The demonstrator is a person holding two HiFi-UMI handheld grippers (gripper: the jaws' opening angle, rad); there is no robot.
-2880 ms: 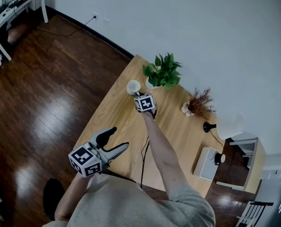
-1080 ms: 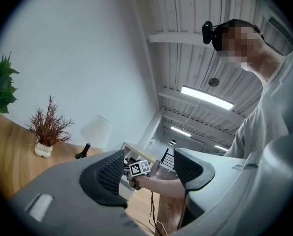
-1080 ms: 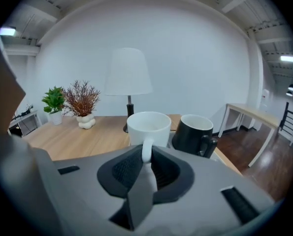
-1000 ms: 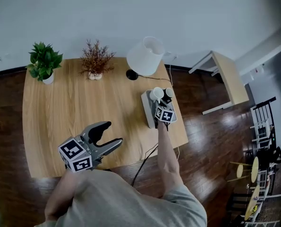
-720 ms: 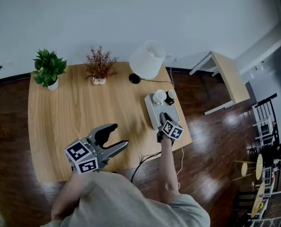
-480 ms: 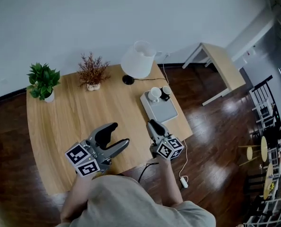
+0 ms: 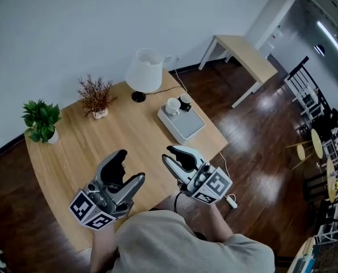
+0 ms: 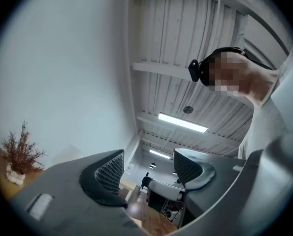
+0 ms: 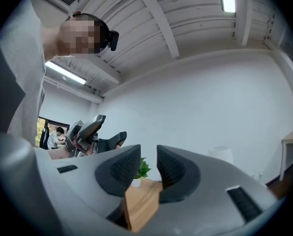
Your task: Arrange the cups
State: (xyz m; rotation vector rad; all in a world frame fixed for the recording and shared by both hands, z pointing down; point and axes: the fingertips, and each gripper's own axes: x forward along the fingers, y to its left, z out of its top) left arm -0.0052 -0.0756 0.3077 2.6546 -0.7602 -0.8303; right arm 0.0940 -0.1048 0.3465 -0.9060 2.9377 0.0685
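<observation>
Both cups sit on the grey tray [image 7: 187,127]: white cup [image 7: 172,106] and black cup [image 7: 185,102] side by side at the tray's far corner, beside the lamp [image 7: 144,71]. Left claw [image 7: 129,166] is wide open, nothing in it. Right claw [image 7: 176,154] is open only a narrow gap, also empty. Both claws are held up over the table [image 7: 83,147] edge, well apart from the tray.

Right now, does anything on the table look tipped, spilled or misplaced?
Nothing stands out. The white cup and black cup stand upright on the grey tray; the lamp, green plant and dried plant are upright.
</observation>
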